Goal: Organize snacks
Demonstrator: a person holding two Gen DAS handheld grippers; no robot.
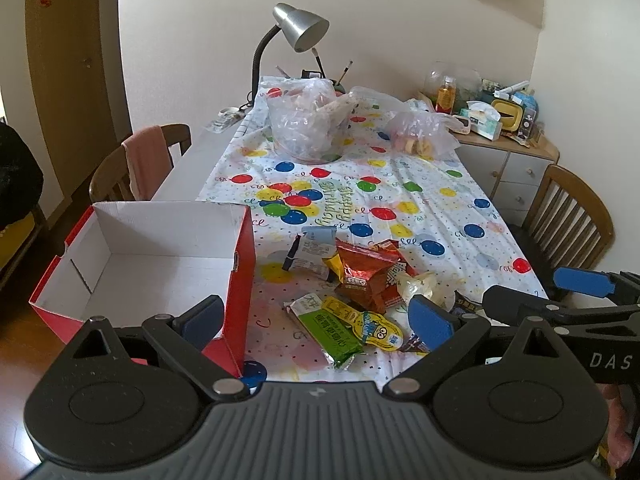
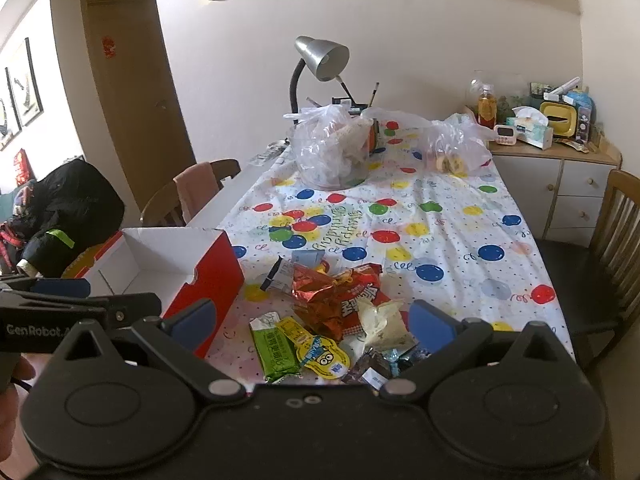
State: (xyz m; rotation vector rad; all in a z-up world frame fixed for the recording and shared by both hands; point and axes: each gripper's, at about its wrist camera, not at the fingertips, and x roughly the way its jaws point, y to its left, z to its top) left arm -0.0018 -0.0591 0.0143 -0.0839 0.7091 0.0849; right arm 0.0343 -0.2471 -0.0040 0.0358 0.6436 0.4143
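Note:
A pile of snack packets lies near the table's front edge: a red foil bag, a green bar, a yellow cartoon packet, a pale wrapped snack and dark small wrappers. Left of the pile stands an empty red box with a white inside. My left gripper hovers open over the box corner and the pile. My right gripper is open above the pile, holding nothing.
A balloon-print cloth covers the table. Two clear plastic bags and a silver desk lamp stand at the far end. Wooden chairs flank the table. A cluttered cabinet stands at the right.

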